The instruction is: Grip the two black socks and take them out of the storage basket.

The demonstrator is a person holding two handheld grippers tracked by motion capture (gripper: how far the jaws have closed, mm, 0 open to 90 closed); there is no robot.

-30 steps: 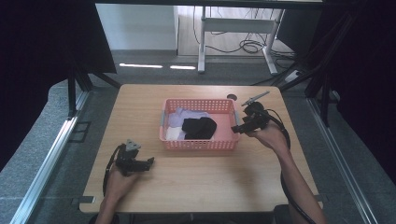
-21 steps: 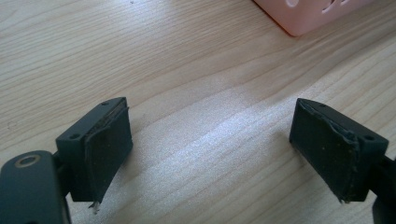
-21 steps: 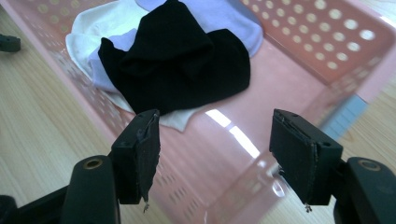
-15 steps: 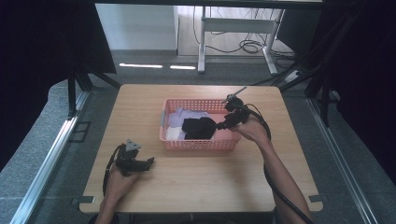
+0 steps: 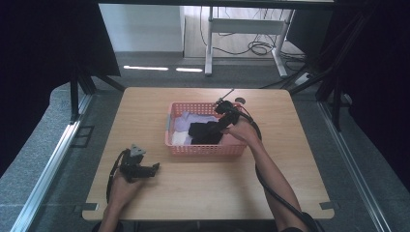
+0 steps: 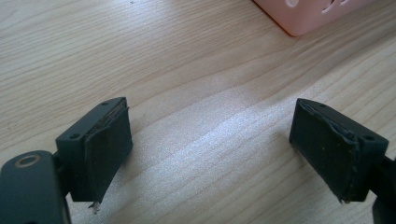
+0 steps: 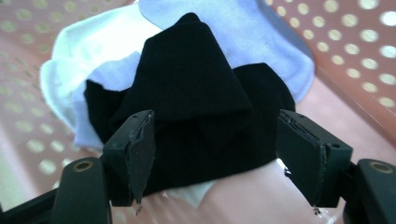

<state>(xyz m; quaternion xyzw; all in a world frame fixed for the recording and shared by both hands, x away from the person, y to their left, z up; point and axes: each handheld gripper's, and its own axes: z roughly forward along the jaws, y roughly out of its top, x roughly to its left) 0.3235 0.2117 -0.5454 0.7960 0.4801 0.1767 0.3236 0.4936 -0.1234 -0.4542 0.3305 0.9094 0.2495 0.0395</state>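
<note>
The right tool (image 7: 212, 156) hangs open inside the pink basket (image 5: 203, 147) with its jaws straddling the black cloth (image 7: 201, 107) — nothing gripped or lifted yet — while the left tool (image 6: 210, 149) rests open on the table (image 6: 187, 70), idle.

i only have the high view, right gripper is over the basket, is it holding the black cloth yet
Observer: No. In the right gripper view the right gripper stands open, its pads either side of the black cloth, not pressing on it.
Operator: anything under the black one
Observer: White cloth shows beneath its edge, and a pale lilac cloth lies behind.
Operator: and the left gripper
Observer: The left gripper is open over bare table, with a corner of the pink basket ahead.
</note>
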